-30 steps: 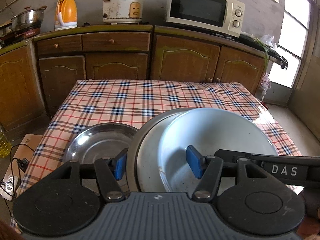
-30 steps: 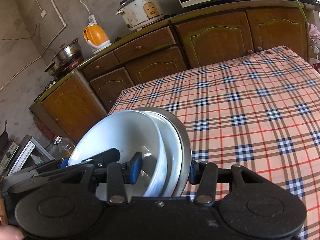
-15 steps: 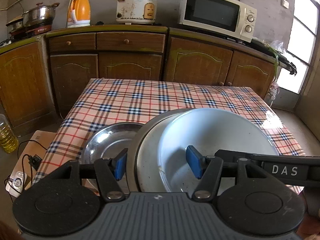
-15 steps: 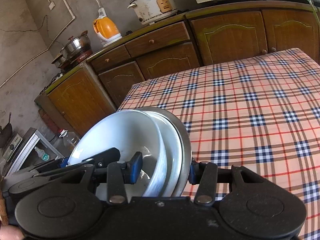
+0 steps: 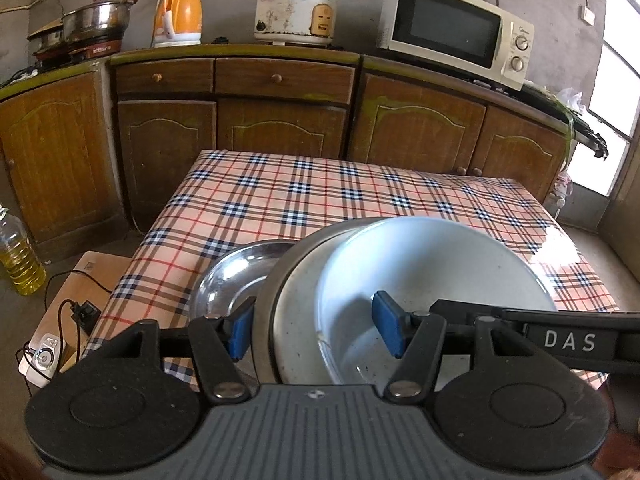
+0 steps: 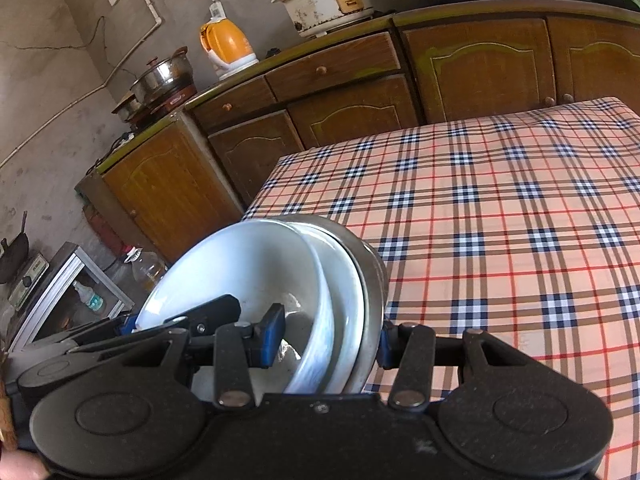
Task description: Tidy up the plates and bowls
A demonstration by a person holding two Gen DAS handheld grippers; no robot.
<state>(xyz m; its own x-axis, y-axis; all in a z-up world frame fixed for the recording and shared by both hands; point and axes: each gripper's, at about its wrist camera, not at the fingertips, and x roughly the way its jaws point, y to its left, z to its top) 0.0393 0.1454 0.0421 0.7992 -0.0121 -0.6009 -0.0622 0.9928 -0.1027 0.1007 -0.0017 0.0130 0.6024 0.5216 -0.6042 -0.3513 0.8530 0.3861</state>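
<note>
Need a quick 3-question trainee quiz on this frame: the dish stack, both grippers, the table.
1. True or false: both grippers clamp the same stack of dishes.
2. Which dish sits outermost in the stack? A) white bowl B) metal plate C) glass lid
3. Fill in: apart from the stack, one ____ plate lies on the checked table.

Key:
1. True. The left gripper and right gripper each have one pad inside the white bowl and one behind the metal plate.
2. B
3. Metal (steel).
</note>
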